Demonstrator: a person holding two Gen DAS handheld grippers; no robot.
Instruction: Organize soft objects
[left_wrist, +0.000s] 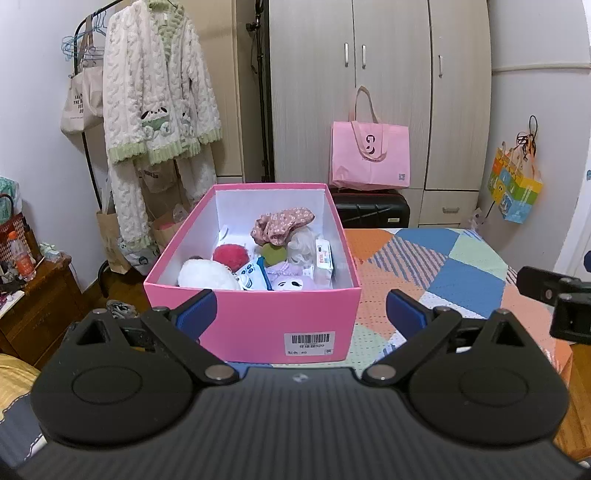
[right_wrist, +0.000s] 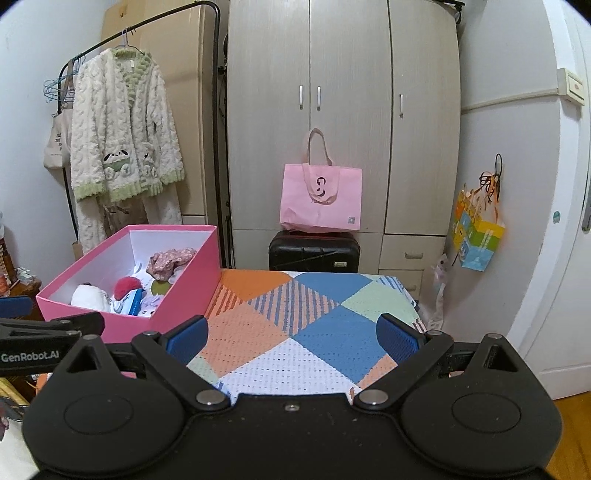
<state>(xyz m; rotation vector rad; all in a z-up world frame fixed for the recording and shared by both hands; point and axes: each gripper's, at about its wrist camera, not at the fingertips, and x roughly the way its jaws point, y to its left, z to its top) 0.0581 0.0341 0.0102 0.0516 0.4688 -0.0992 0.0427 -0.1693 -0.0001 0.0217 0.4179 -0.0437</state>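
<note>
Open pink cardboard shoebox (left_wrist: 255, 321) with white interior is sitting on the left part of the colourful checked knit bedspread (left_wrist: 443, 273), barcode label (left_wrist: 309, 343) facing the left wrist camera. Contents, left to right: white fluffy plush (left_wrist: 205, 275) at the near-left corner, red pom-pom ball (left_wrist: 229, 255) just behind it, blue-and-white packet (left_wrist: 253, 277) in the middle, olive-green round soft item (left_wrist: 274, 254) with a pink floral fabric scrunchie (left_wrist: 282, 223) lying on top of it, pale lilac plush with a face (left_wrist: 291, 282) at the near wall, white fluffy piece (left_wrist: 303, 242) behind that, and a white wet-wipe pack (left_wrist: 323, 260) leaning against the right wall. Left gripper (left_wrist: 301, 314) is hovering in front of the box's near wall, blue-padded fingers (left_wrist: 195, 312) spread wide, holding nothing, not touching the box. Right gripper (right_wrist: 293, 338) is hovering over bare bedspread to the right of the box (right_wrist: 147, 295), fingers (right_wrist: 186, 338) also spread wide and empty. Behind the bed: pink tote bag (right_wrist: 320, 199) standing on a black hard-shell suitcase (right_wrist: 314, 254) in front of the beige wardrobe (right_wrist: 343, 110).
</note>
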